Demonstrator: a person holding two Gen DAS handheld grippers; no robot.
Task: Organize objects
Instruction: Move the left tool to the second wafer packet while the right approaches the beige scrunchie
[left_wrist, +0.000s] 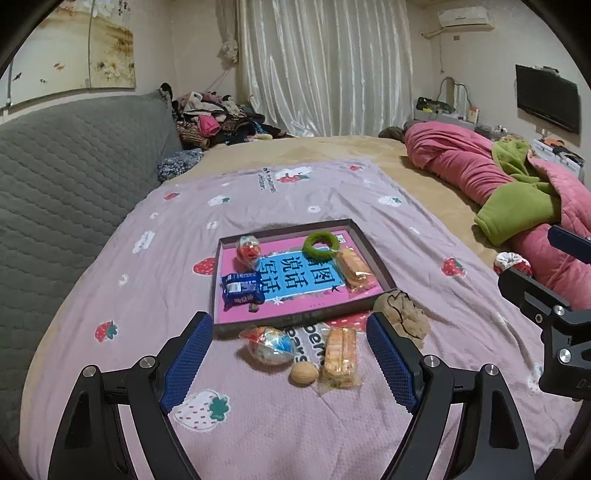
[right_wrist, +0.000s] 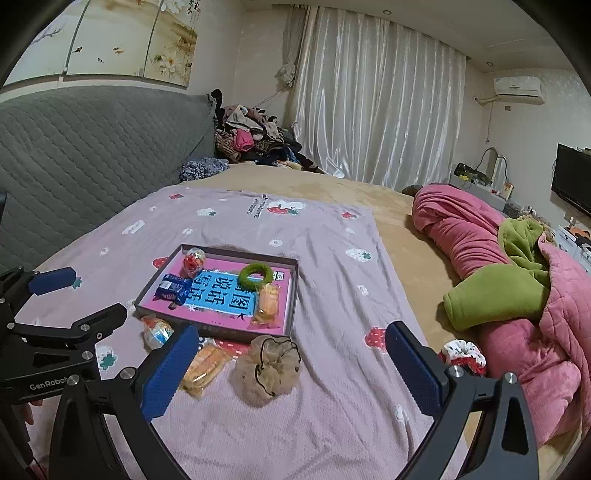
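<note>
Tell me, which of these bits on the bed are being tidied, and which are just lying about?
Being tidied:
- box tray
- green ring
- blue packet
- wrapped cake
- walnut
- mesh pouch

Just lying about:
- pink quilt
- clothes pile
- television

Bed (left_wrist: 332, 147) under a strawberry-print blanket (left_wrist: 258, 199), bearing a shallow tray (left_wrist: 364, 240), loose snack packets, a walnut (left_wrist: 303, 373).

A home bedroom — bed (left_wrist: 332, 147), curtains (left_wrist: 325, 66), wall television (left_wrist: 546, 98).
</note>
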